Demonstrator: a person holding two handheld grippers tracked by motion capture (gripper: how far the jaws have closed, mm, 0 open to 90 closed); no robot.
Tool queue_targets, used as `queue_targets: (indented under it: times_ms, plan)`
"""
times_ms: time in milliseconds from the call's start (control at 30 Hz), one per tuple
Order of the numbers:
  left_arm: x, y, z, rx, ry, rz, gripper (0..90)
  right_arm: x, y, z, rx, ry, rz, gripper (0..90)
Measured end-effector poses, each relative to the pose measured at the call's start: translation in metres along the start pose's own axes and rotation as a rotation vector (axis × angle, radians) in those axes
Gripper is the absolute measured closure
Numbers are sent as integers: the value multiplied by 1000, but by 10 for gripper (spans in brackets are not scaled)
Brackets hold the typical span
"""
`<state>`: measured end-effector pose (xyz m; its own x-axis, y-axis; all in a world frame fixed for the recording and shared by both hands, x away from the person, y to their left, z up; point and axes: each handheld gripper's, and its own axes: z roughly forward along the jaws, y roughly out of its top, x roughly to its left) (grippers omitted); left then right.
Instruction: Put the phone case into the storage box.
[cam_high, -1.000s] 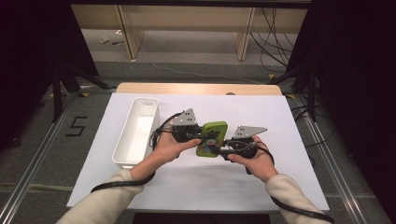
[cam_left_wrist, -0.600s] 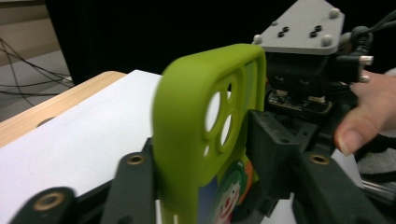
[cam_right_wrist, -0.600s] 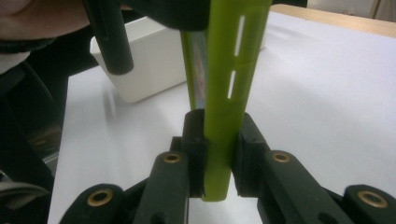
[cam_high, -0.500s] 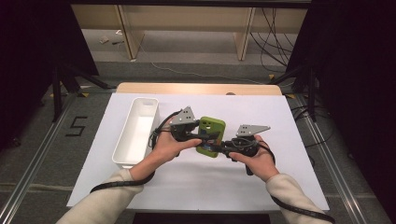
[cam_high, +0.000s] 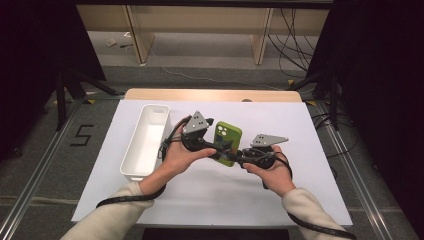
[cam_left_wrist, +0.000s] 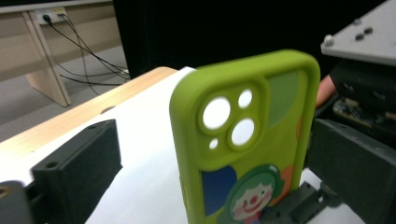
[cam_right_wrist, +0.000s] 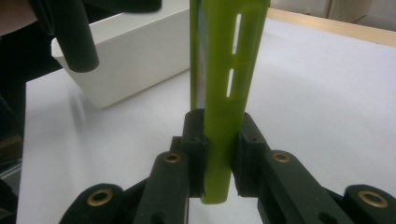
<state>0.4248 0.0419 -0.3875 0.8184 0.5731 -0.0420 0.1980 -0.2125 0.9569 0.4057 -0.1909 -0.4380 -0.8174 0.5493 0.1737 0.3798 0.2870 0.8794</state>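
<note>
Jaws of the right gripper (cam_right_wrist: 218, 154) are clamped on the lower edge of the green phone case (cam_right_wrist: 224, 93), one pad on each face, so the case stands edge-on and upright just ahead of them in the right gripper view, its slotted side facing the camera. Around that grip the white desk cover (cam_right_wrist: 317, 93) lies bare to the right of the jaws, with free room out to its wooden far border. To the left of those jaws, a little beyond the case, the white tray (cam_right_wrist: 135, 56) sits with its near wall facing the grip, apart from the case. The left gripper (cam_left_wrist: 210, 177) has just been opening its jaws: in the left gripper view they now stand wide apart, one at each side, with the case between them and a clear gap on the left face; on the right the gap is narrow, and I cannot tell whether that pad touches. From the high view, both hands meet over the middle of the desk (cam_high: 300, 120), the left hand (cam_high: 182, 155) nearest the tray (cam_high: 145, 145) and the right hand (cam_high: 272, 170) on the open side, well clear of every edge.
</note>
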Motion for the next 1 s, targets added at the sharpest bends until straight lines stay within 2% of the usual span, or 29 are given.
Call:
queue_targets:
  times_ms: [233,367,833,1000]
  plan:
    - [-4,3,-2,-20,39,1,0,6,3,2,-14,-53,13,783]
    - [-7,6,-3,-35,48,3,0,8,4,3,-11,-75,16,783]
    - [-14,8,0,-51,79,-7,0,12,5,9,-7,-125,39,782]
    - [-17,8,3,-53,77,-12,0,12,6,10,-6,-137,47,782]
